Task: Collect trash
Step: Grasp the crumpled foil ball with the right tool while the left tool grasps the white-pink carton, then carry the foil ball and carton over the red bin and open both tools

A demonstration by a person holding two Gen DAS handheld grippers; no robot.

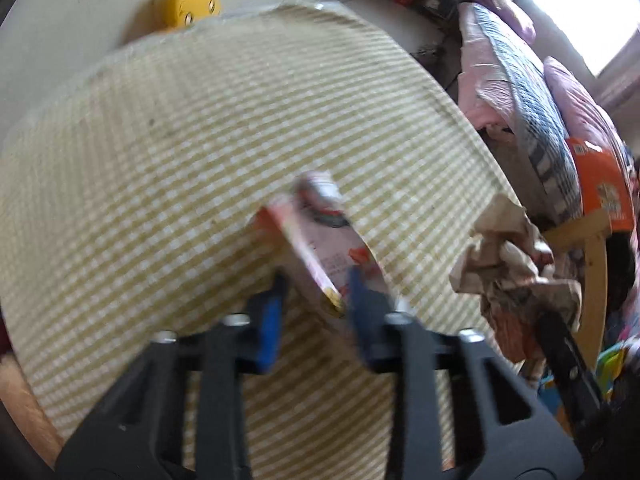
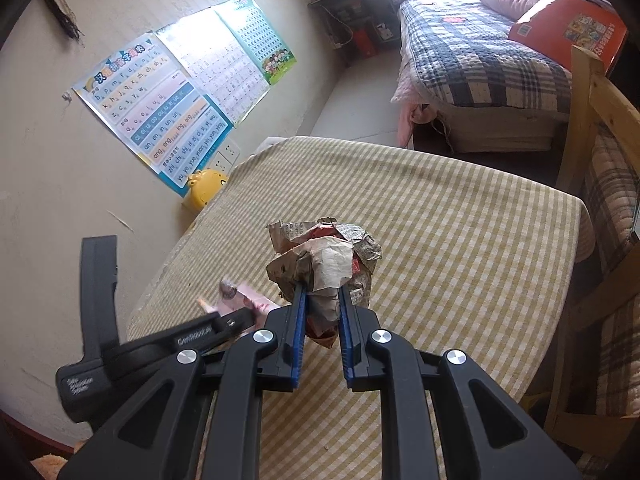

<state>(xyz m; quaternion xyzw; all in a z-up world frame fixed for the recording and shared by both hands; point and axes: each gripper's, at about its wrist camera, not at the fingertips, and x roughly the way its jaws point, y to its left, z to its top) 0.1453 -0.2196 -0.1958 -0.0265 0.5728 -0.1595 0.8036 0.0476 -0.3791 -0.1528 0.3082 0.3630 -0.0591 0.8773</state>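
I hold both pieces above the checked surface (image 2: 460, 240) to carry them off together: my right gripper (image 2: 322, 296) pinches the crumpled newspaper ball (image 2: 326, 256), my left gripper (image 1: 316, 284) clamps the pink snack wrapper (image 1: 320, 232), beside it.

Home bedroom, kid's rm, quilted plaid bed (image 2: 476, 60) w/ pillows, pinyin wall charts (image 2: 160, 108), checked-cloth table (image 2: 460, 240)
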